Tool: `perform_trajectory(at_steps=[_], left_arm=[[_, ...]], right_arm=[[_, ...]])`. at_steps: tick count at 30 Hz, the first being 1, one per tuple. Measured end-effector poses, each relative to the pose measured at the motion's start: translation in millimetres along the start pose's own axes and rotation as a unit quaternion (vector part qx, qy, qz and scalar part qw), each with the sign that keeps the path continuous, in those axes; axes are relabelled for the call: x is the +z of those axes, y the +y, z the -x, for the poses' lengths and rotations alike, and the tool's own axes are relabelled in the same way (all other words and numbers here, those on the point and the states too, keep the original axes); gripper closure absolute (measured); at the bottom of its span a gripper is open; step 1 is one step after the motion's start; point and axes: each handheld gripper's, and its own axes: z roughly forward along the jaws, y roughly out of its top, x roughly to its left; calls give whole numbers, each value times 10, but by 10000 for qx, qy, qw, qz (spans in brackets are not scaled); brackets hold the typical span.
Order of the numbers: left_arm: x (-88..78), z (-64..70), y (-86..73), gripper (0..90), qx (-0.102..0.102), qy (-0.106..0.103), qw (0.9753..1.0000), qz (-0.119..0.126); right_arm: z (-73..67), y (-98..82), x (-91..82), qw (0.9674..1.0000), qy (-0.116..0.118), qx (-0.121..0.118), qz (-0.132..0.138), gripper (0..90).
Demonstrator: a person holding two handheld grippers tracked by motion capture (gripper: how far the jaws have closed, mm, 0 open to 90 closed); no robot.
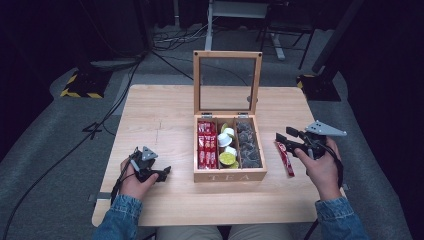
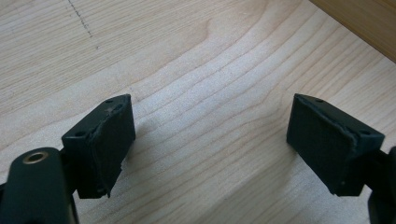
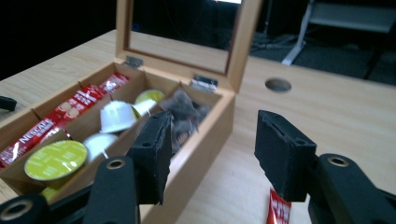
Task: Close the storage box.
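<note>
A wooden tea box (image 1: 229, 175) (image 3: 205, 140) stands mid-table with its glass lid (image 1: 227, 82) upright. Its left compartment holds red sachets (image 1: 205, 144) (image 3: 65, 109), the middle one white and green capsules (image 1: 227, 145) (image 3: 114, 116), the right one dark tea bags (image 1: 248, 145) (image 3: 184, 109). A loose red sachet (image 1: 285, 158) (image 3: 278, 209) lies on the table right of the box. My right gripper (image 1: 284, 140) (image 3: 212, 156) hovers open just above that sachet, beside the box. My left gripper (image 1: 162, 173) (image 2: 210, 140) rests open on bare wood left of the box, nothing between its jaws.
The light wooden table (image 1: 160, 120) has a cable hole (image 3: 278, 85) behind the box. Cables (image 1: 100, 125) trail over the grey floor to the left. Dark stands and a yellow-black striped base (image 1: 80, 92) sit beyond the far edge.
</note>
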Motion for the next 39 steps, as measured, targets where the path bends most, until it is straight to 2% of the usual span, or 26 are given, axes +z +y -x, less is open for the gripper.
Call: perform_trajectory(at_steps=[2,4,9,14,18,21,23,29,39], left_arm=[[-1,-1,0,158,0,0,10000,-6],[-2,-5,0,158,-8,-7,10000,-1],[-1,-3,0,158,-6,-1,10000,-5],[-1,-1,1,157,0,2,10000,-8],[-1,-2,0,157,-8,9,10000,-9],[1,-7,0,157,-57,60,10000,20],[-3,-13,2,157,-61,83,9999,-13],[-5,-19,-6,154,-199,191,9996,8],[-9,-23,-8,154,-212,227,9995,-2]], right_arm=[[-42,121,2,9998,27,-174,63,464],[-64,254,20,9997,84,-233,91,463],[-69,526,110,9995,227,-230,22,461],[-43,694,210,9996,246,-108,-36,460],[-18,833,292,9997,230,-119,-20,444],[35,953,396,9994,246,-227,-73,443],[69,1010,449,9995,223,-217,-91,439],[218,1191,640,9997,247,26,-18,434],[389,1439,855,9998,108,75,143,434]])
